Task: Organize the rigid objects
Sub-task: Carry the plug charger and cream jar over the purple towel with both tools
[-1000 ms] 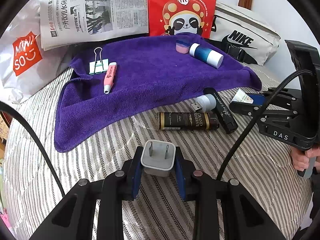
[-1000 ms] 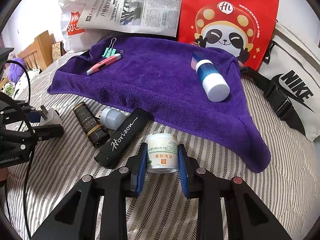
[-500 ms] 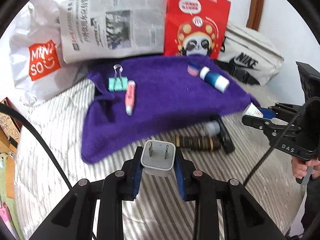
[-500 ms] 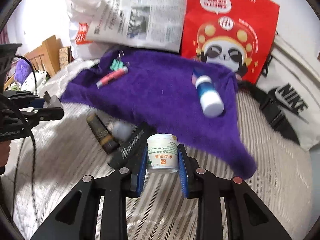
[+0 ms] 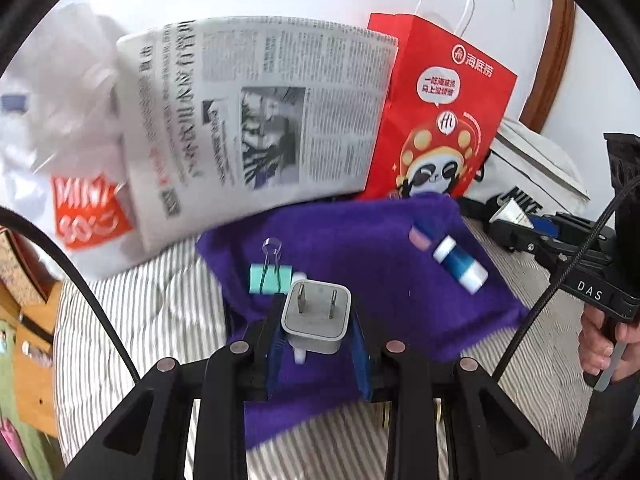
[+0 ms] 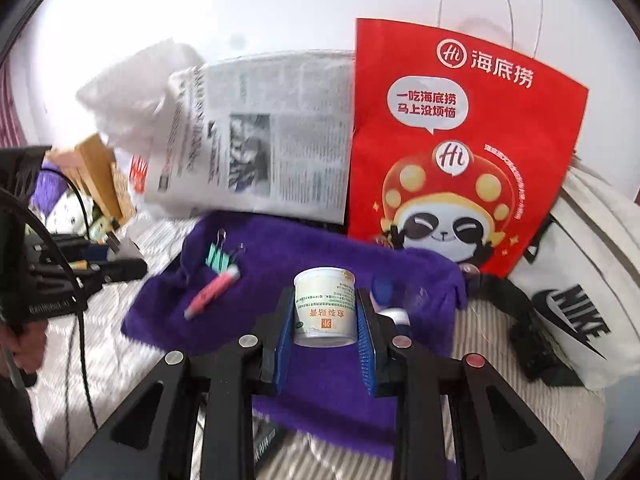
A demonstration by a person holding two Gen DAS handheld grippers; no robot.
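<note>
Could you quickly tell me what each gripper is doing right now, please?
Left gripper: closed on the grey plug adapter.
Right gripper: closed on the small white jar.

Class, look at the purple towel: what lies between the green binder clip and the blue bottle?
Left wrist view: only bare towel between clip and bottle.

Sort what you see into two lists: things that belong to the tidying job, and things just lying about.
Part of the job:
- white plug adapter, held in the left gripper
- white cream jar, held in the right gripper
- purple towel
- green binder clip
- pink pen
- blue-and-white bottle

Just lying about:
- newspaper
- red panda bag
- Nike bag
- Miniso bag
</note>
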